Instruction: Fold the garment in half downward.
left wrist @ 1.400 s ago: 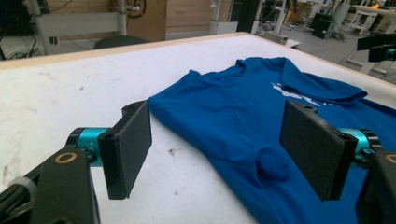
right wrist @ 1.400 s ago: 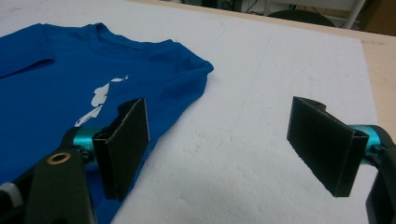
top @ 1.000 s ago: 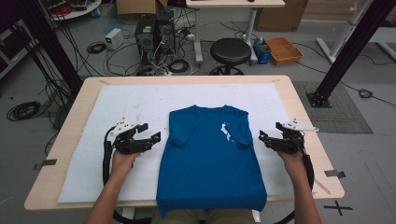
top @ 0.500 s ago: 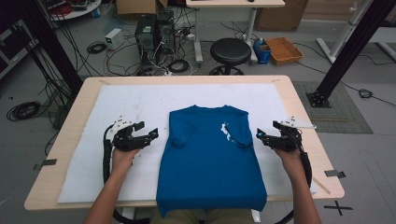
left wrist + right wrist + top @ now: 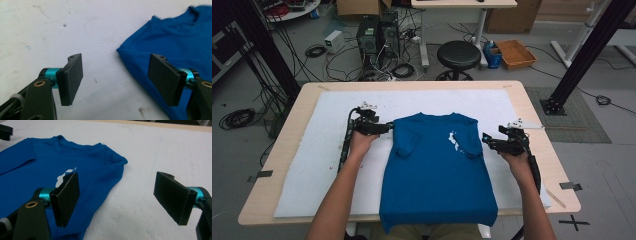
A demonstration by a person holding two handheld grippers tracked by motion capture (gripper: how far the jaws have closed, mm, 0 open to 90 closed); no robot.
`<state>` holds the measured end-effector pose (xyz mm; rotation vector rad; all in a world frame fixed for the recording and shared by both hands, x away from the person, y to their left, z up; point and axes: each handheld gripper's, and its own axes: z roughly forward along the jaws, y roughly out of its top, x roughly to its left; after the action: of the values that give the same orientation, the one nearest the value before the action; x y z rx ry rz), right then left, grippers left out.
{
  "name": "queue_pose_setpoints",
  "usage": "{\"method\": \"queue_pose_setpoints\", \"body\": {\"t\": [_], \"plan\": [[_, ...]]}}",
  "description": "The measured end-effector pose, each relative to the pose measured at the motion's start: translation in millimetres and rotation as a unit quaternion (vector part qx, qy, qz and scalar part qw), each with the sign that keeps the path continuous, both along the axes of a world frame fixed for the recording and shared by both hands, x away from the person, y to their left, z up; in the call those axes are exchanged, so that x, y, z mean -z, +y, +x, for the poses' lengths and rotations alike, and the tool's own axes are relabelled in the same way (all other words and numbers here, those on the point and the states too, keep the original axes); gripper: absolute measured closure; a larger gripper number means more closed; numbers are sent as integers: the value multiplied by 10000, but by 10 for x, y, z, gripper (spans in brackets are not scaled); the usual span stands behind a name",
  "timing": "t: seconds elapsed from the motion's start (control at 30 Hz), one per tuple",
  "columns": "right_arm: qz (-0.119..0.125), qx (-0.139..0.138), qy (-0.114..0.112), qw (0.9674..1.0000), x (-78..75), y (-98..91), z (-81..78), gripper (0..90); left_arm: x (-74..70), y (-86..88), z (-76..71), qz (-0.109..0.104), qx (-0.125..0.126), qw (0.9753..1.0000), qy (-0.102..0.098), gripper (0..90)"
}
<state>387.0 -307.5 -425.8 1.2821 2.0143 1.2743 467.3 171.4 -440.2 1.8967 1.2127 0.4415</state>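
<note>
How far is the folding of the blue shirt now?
Done: both sleeves of the blue T-shirt lie folded inward on the white mat. In hand: the left gripper, jaws just closing a little, sits at the shoulder corner; the right gripper waits open beside the other edge. Left: the body itself is unfolded.

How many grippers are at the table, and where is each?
2. The left gripper is at the blue T-shirt's left shoulder; the right gripper is beside its right edge, by the folded-in sleeve. Both are open, gripping nothing.
</note>
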Motion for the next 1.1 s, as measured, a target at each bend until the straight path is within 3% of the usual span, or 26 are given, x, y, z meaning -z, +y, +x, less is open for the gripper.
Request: {"method": "queue_pose_setpoints", "body": {"t": [0.07,0.13,0.2,0.33,0.4,0.43,0.5,0.67,0.73,0.77,0.93,1.0,1.1], "plan": [[-29,-11,13,10000,0,-1,23,207,8,-35,54,53,10,10000,17,325],[-93,-79,198,9997,5,24,65,207,56,-127,162,-150,45,9998,-87,360],[-99,-123,243,9996,13,28,83,207,112,-174,216,13,130,9999,-6,399],[-222,-75,281,9993,-27,0,145,207,109,-174,238,56,158,9998,86,431],[-239,-22,279,9993,-32,0,123,207,108,-192,225,164,185,9997,70,447],[-280,-51,274,9992,-32,10,96,207,97,-252,192,487,192,9986,-6,472],[-376,-184,205,9989,-44,25,81,207,92,-282,168,524,290,9982,-35,586],[-561,-174,266,9979,-67,59,192,207,91,-327,133,519,486,9975,-58,838],[-628,-150,309,9974,-56,76,234,207,86,-345,128,581,478,9971,-75,851],[-857,-98,386,9955,-42,114,345,208,80,-363,118,667,467,9966,-90,856],[-949,72,511,9942,-38,172,574,218,99,-382,75,728,423,9962,-232,858],[-1038,47,544,9931,-35,203,679,271,109,-418,46,898,409,9944,-384,855],[-1053,-31,575,9928,-28,278,819,377,109,-425,41,950,407,9938,-405,851]]}}
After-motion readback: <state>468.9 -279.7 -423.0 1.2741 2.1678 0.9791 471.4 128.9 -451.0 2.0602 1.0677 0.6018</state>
